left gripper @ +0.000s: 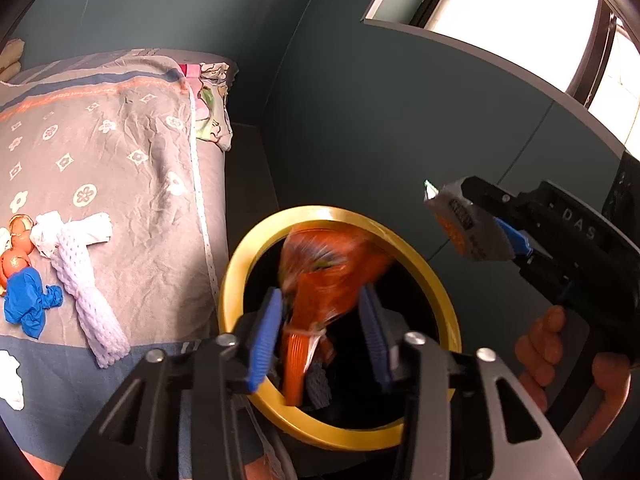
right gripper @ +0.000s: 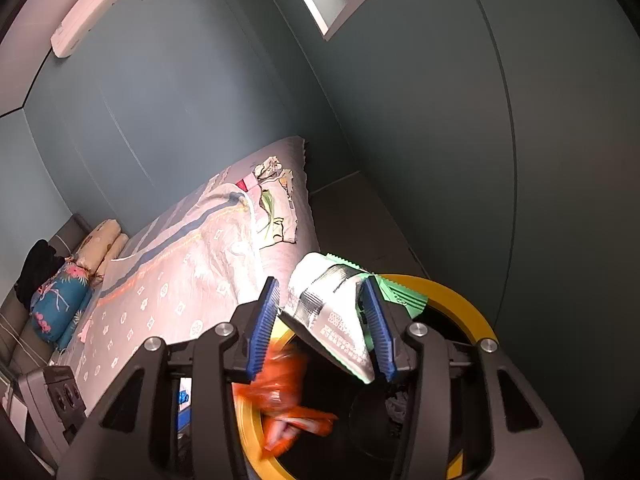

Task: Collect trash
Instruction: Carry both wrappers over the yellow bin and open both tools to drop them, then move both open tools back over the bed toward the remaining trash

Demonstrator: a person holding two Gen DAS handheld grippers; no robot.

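Note:
A black trash bin with a yellow rim (left gripper: pixel 240 264) stands beside the bed; it also shows in the right wrist view (right gripper: pixel 460 292). My left gripper (left gripper: pixel 320 332) is open above the bin. A blurred orange wrapper (left gripper: pixel 328 276) hangs between its fingers, dropping into the bin, also seen in the right wrist view (right gripper: pixel 280 384). My right gripper (right gripper: pixel 324 328) is shut loosely on a silver and green snack wrapper (right gripper: pixel 332 308), held over the bin rim; it shows in the left wrist view (left gripper: pixel 464 224). On the bed lie white netting (left gripper: pixel 88 280), a blue glove (left gripper: pixel 28 300) and orange peel (left gripper: pixel 16 260).
The bed with a grey patterned cover (left gripper: pixel 132 140) fills the left. Crumpled cloth (right gripper: pixel 276 200) lies at its far end. Pillows (right gripper: pixel 100 244) sit at the head. Dark green walls (left gripper: pixel 400 120) stand close behind the bin. More white tissue (left gripper: pixel 10 380) lies at the bed edge.

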